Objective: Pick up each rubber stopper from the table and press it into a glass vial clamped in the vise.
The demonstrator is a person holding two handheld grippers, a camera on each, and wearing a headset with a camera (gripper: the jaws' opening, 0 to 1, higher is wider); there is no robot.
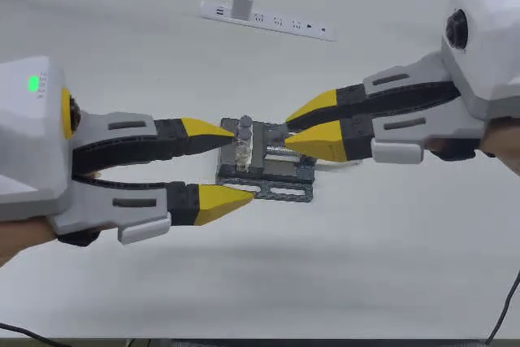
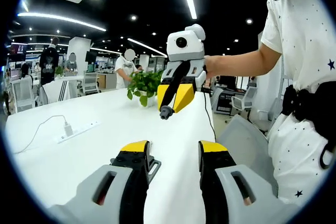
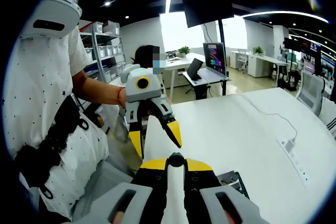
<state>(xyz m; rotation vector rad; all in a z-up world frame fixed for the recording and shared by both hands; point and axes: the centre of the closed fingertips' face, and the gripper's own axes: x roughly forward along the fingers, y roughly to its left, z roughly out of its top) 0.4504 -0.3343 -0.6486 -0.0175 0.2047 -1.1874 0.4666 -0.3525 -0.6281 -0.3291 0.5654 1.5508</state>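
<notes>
- We see the right gripper [image 1: 287,131] pinching a dark rubber stopper [image 3: 176,159], just right of frame centre in the head view.
- We see the left gripper [image 1: 241,163] spread, its tips at the vise [image 1: 284,170].
- The glass vial [image 1: 242,152] stands clamped at the vise's left end, at frame centre on the table [image 1: 366,266].

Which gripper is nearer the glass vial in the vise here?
Left. The left gripper is open, one jaw tip right beside the vial, the other by the vise's near edge. The right gripper, shut on a stopper, is farther off, over the vise's other side.
</notes>
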